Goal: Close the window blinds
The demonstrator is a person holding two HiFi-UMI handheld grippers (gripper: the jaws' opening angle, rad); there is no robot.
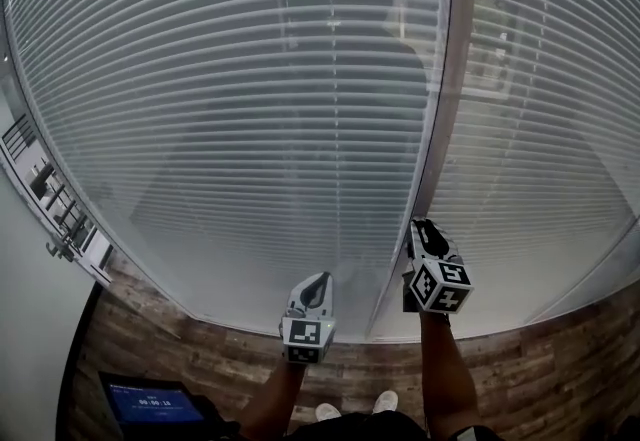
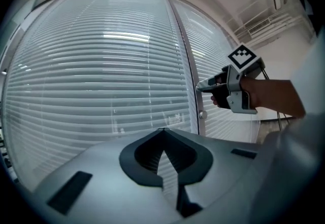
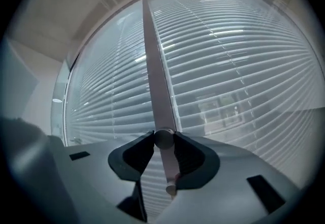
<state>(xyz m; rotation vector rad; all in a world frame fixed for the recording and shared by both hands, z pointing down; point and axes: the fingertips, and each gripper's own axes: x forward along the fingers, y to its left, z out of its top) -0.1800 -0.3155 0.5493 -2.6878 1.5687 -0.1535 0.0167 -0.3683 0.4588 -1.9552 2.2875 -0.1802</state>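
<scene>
On the grey post [image 1: 440,99] between the two panes: small round knob [image 3: 163,138], pinched by the right gripper [image 1: 427,229]. Jaws fairly wide, one pad against each side of it, nothing else in there.

Left gripper [image 2: 162,132]: closed tip to tip, empty, hanging lower, left of the post, off the glass.

Window blinds [image 1: 240,119] across both panes, apparently behind glass judging by the reflections. Slats partly tilted, not fully closed. No reaching the slats directly, so knob = only handle.

Probably hard, smooth and small, likely stiff to move. Can't tell whether to turn or slide. Easy to slip out of a light pinch. Grip square across the round, well onto the pads, firm, no prying against the post.

Second, smaller knob [image 3: 171,187] lower on the same post, purpose unclear.
</scene>
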